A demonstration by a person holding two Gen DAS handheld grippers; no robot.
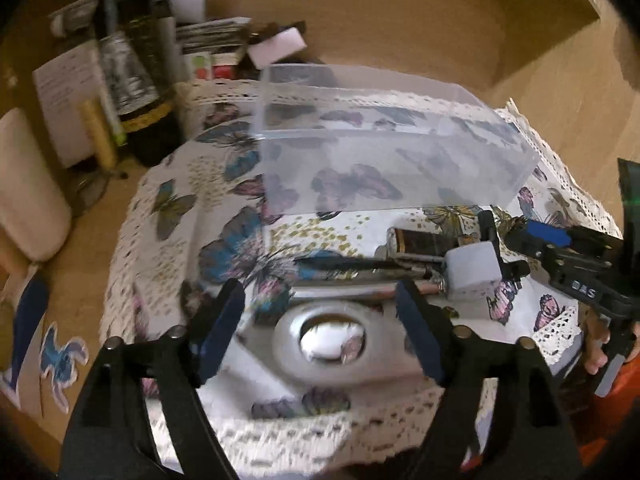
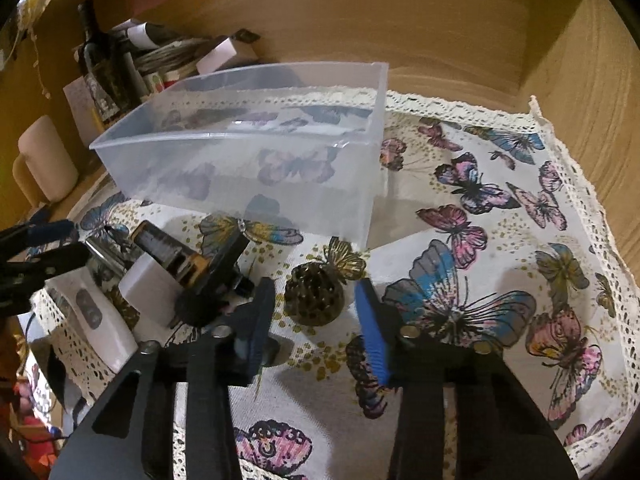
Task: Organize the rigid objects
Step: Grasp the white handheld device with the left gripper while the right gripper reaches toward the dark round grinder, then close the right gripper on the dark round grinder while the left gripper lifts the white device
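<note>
A clear plastic bin [image 1: 384, 152] stands empty on the butterfly cloth [image 1: 248, 240]; it also shows in the right wrist view [image 2: 248, 160]. My left gripper [image 1: 320, 320] is open, its jaws on either side of a shiny silver remote-like object [image 1: 320, 340]. Beyond it lie a white block [image 1: 472, 272], a dark pen [image 1: 360, 264] and a brown cylinder [image 1: 424, 242]. My right gripper [image 2: 316, 320] is open just short of a dark round perforated object [image 2: 314, 298]. A black knobbed tool [image 2: 216, 280] and the white block [image 2: 148, 280] lie to its left.
A dark wine bottle [image 1: 132, 64], papers and boxes [image 1: 216, 36] and a white mug [image 1: 28, 188] crowd the desk's back left. A white remote [image 2: 92, 320] lies at the cloth's left edge. Wooden walls [image 2: 460, 40] enclose the back and right.
</note>
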